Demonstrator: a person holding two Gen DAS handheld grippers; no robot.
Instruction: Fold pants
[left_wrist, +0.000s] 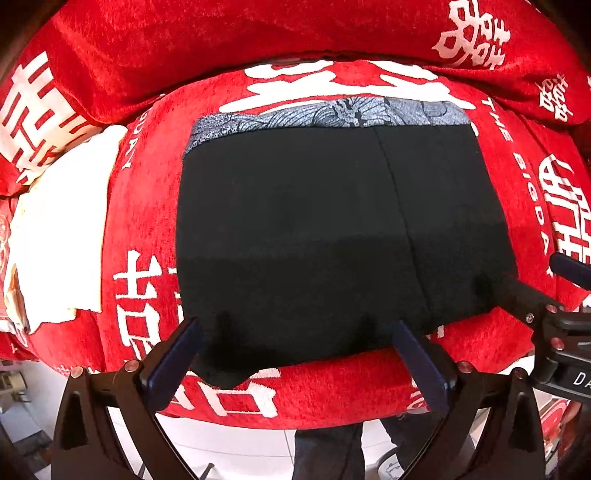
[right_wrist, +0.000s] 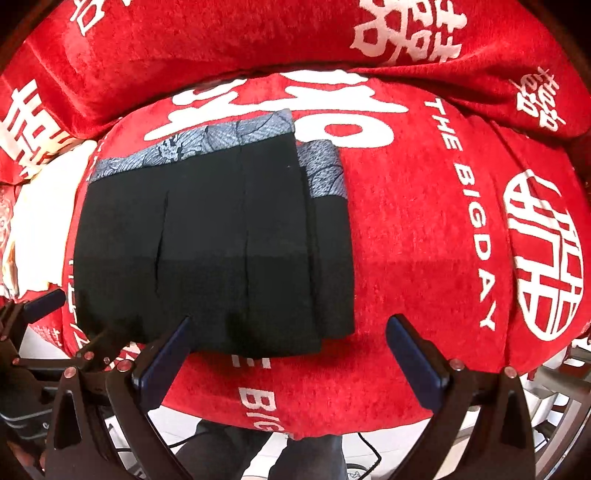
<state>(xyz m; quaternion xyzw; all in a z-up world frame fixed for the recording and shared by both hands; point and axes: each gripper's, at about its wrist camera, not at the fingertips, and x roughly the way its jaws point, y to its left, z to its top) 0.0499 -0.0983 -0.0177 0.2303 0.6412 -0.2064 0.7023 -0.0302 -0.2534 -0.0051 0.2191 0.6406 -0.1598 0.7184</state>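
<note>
A red plush sofa seat (left_wrist: 155, 177) with large white characters and the words "THE BIG DAY" fills both views. A matching red backrest (right_wrist: 221, 48) rises along its far edge. A white cloth (left_wrist: 59, 221) lies at the seat's left edge. Pale tiled floor (left_wrist: 229, 446) shows below the front edge, brightly lit.

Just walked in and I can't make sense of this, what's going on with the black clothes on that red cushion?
A person is folding black pants on a red cushion with white lettering, a handheld gripper in each hand. The pants already lie as a compact folded stack, their grey patterned waistband at the far edge. The left gripper and the right gripper both stand open over the near edge of the stack, holding nothing, so the cloth looks released.
</note>
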